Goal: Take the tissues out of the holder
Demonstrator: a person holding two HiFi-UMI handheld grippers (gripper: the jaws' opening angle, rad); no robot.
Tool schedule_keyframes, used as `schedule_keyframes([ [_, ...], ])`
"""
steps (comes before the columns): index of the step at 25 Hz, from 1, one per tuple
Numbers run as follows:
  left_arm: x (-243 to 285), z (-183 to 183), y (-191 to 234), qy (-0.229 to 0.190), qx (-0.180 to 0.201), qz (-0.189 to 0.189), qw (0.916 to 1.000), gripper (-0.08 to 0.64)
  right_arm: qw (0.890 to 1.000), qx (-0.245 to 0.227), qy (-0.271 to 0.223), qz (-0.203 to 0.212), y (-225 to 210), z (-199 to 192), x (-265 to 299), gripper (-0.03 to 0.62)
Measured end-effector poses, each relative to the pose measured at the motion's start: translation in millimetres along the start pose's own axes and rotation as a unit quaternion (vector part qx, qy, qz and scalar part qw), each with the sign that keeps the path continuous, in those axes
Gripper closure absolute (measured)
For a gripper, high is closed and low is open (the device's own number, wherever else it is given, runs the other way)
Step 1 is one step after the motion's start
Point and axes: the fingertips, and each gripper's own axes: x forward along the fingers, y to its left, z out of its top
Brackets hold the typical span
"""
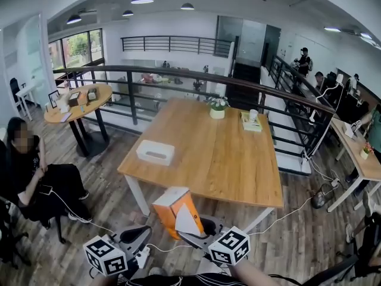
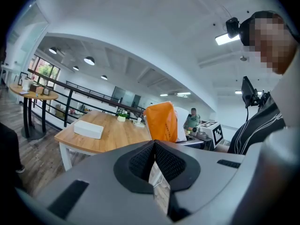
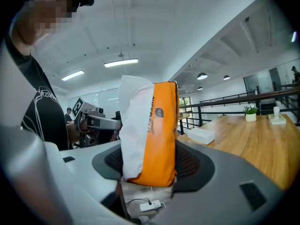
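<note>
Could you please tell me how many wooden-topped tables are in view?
3: the large rectangular table in the middle, a round table at the left, and a desk at the right edge; others may be hidden.

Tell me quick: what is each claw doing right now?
Left gripper: closed, nothing between its jaws.
Right gripper: closed on the orange and white soft plastic tissue pack.
</note>
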Motion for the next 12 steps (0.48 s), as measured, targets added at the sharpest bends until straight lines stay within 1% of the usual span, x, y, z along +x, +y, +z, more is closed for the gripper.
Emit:
schedule_keyframes([
  [7,-12.8,17.3,7.8,-0.016,0.016,-0.008,0.9997,0.546,1.0,-0.016,-0.011,-0.008,6.9,18.0,9.6,0.324],
  [12,-16.8,19.8,12.6,-0.02,0.016,-0.007,0.9996,0.546,1.0,-0.017,-0.013,-0.009,7.7,20.6,14.0,0.324],
])
